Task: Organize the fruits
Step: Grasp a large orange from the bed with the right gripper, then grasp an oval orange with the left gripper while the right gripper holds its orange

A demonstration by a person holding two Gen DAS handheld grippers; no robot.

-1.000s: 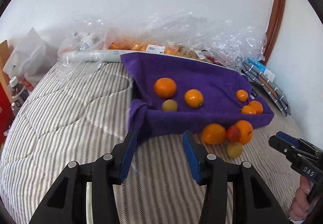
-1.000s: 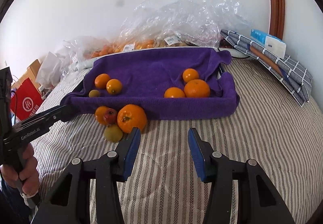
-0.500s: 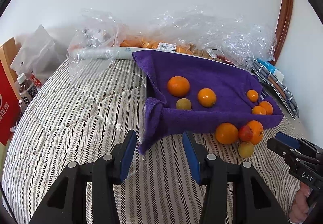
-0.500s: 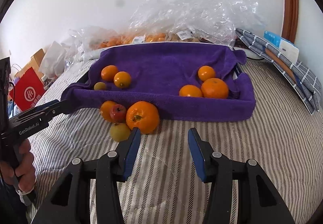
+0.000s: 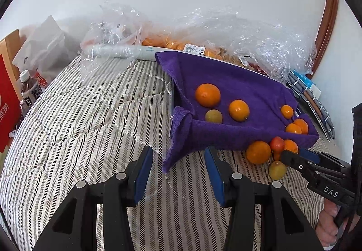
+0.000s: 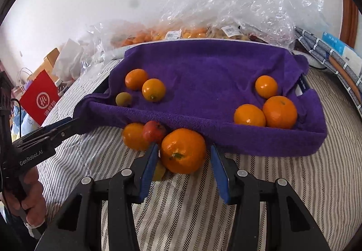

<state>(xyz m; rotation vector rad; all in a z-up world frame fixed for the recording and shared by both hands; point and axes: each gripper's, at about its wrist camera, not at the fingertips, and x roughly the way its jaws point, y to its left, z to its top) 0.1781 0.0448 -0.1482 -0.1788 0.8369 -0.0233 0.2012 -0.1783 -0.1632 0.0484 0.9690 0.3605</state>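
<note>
- The right claw point(image 6: 182, 160) is seen spread wide, its flat blue pads point(image 6: 149, 169) flanking a large round dimpled orange point(image 6: 183, 150) on the striped quilted bed point(image 6: 282, 183); no squeeze is visible, and contact cannot be told.
- A small yellowish fruit point(image 6: 159, 171) is mostly hidden behind the left pad.
- A smooth red fruit point(image 6: 155, 132) and a smaller orange point(image 6: 133, 135) are found just beyond, against the fuzzy purple towel-draped tray point(image 6: 203, 119).
- The left claw point(image 5: 178, 168) is held released, nothing gripped, near the towel's hanging corner.
- Six fruits are seen in the tray.
- Crinkled clear plastic bags point(image 6: 237, 8) are piled behind, contents blurred.
</note>
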